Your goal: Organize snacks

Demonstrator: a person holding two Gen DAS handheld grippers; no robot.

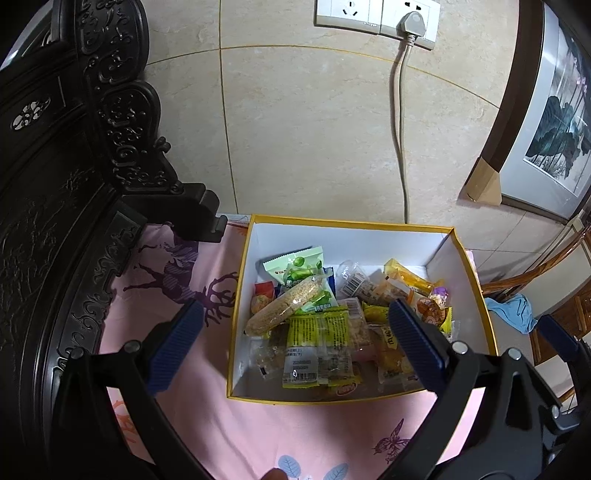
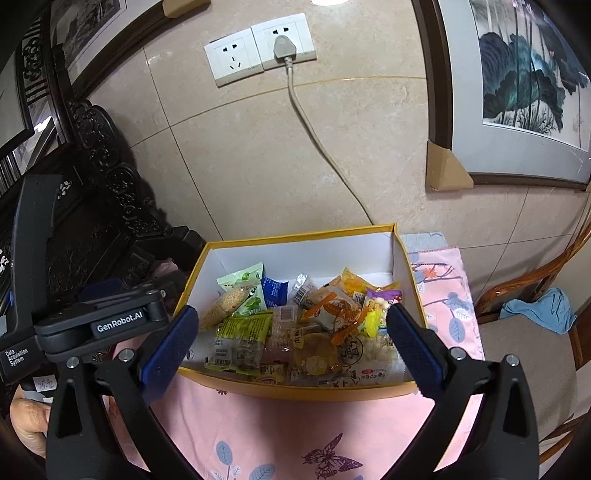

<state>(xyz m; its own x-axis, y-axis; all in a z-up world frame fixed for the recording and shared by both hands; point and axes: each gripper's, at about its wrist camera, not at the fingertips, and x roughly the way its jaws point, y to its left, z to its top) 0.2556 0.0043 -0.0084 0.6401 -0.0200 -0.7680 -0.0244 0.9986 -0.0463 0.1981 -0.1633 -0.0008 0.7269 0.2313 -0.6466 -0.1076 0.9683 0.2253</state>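
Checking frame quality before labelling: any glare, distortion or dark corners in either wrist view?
Left wrist: strong fisheye bend, black corners, dark cabinet loses detail, box sharp. Right wrist: same bend, bright spot on the wall at top edge, picture glass slightly washed.

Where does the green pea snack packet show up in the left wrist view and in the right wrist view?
Left wrist: the pea packet lies in the box's back-left corner, partly under a clear grain bar.
Right wrist: the pea packet is again at the back left, beside a blue packet.
Shared landmark: the grey plug in the wall socket above the box.
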